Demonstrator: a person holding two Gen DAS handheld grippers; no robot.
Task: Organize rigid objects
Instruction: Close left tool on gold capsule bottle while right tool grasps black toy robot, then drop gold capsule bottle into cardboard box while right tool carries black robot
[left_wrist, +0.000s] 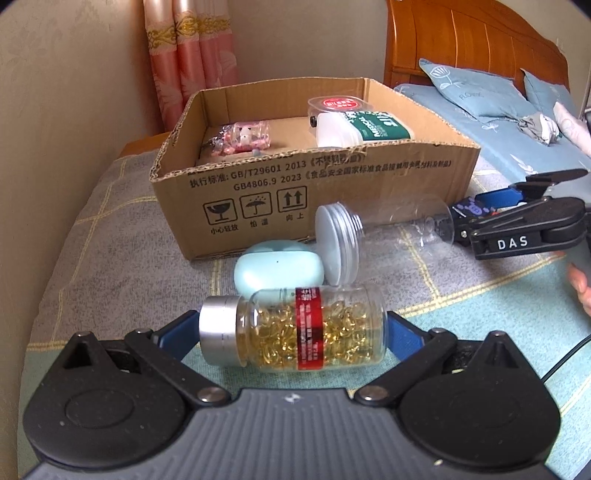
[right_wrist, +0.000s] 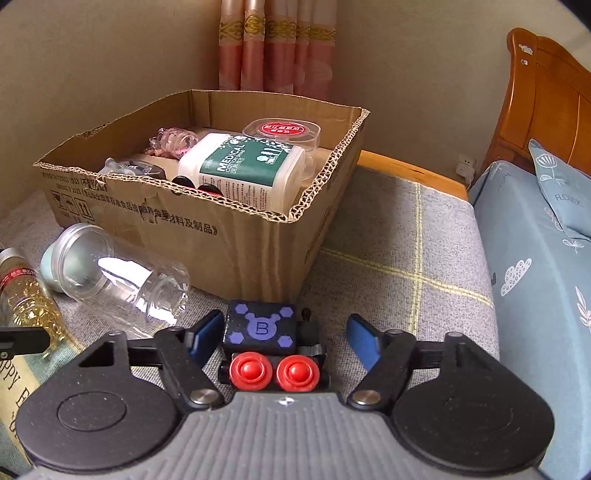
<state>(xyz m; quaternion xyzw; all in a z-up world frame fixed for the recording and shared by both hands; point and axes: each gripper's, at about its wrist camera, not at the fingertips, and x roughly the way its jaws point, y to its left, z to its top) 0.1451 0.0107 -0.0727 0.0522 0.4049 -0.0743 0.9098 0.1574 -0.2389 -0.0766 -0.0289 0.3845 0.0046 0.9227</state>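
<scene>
Capsule bottle (left_wrist: 295, 328) lies on its side directly between the blue pads of the left gripper (left_wrist: 291, 332), silver cap toward the gripper's left finger, base toward its right. Its long axis runs straight across the opening, pad to pad, so closing would press cap against base, endwise. Jaws stand wide; whether either pad yet touches cannot be told from the left wrist view. Bottle rests on the checked blanket (left_wrist: 110, 236), just in front of the cardboard box (left_wrist: 332, 184), with a pale blue case (left_wrist: 277, 267) and an empty clear jar (left_wrist: 369, 236) lying between it and the box wall.

Right gripper (right_wrist: 284, 339) is also spread wide. A small black toy block (right_wrist: 260, 328), marked B and carrying two red buttons, sits between its fingers, close to the left pad and apart from the right one; no grip is evident.

Judgement: each hand is nearest its own item. Box opening lies ahead of and above both, so each item needs a lift over the wall. An endwise hold on the smooth bottle may slip.
</scene>
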